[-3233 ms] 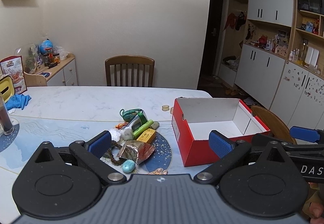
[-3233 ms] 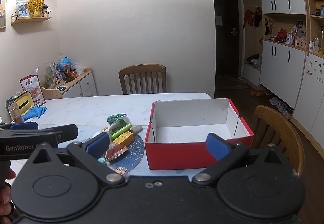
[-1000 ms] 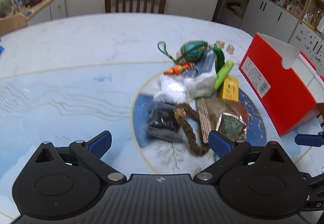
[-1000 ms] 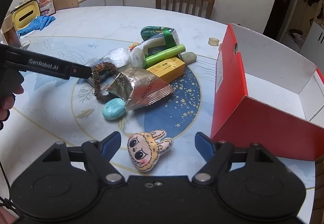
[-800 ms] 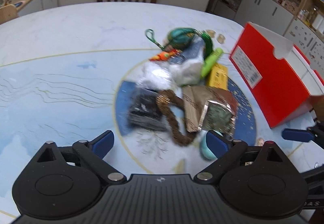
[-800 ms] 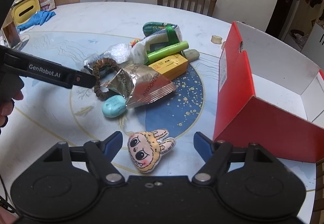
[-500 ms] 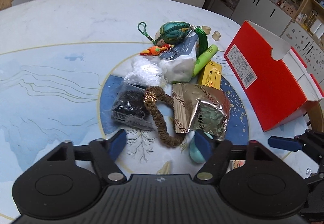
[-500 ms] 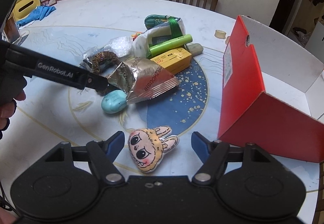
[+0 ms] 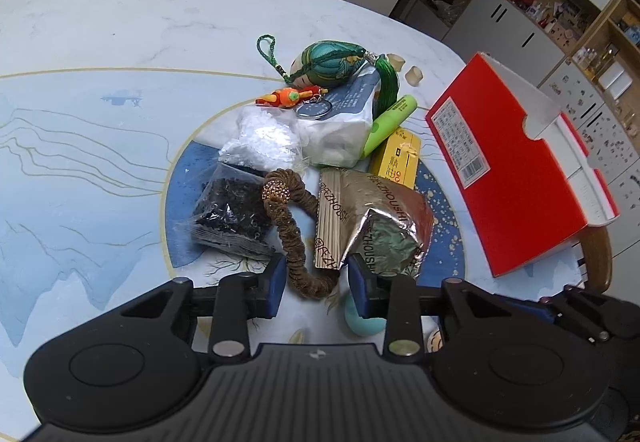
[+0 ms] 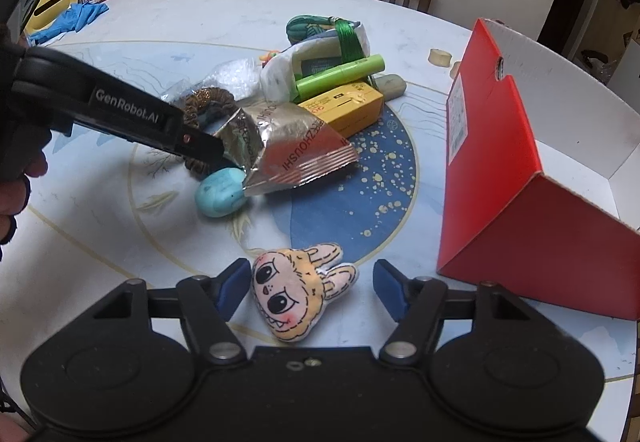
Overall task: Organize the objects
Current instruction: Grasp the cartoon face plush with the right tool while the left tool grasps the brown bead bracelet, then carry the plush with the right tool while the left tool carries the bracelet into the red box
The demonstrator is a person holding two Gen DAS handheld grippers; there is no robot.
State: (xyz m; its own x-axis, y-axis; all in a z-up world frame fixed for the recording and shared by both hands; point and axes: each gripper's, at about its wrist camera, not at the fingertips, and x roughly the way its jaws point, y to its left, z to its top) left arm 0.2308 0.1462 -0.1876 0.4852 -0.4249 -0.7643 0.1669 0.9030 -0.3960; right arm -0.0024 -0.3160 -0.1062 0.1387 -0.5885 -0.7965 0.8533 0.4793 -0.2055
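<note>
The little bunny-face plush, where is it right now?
In the right wrist view, the bunny-face plush lies on the table between the right gripper fingers, left of the red box.

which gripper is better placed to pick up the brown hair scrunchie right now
Left. The left gripper already straddles the scrunchie loop's near end; the right gripper is open around the bunny plush.

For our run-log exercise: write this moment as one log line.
left gripper: closing around brown scrunchie | right gripper: open around bunny plush | red box: nothing visible inside | neither item lifted
</note>
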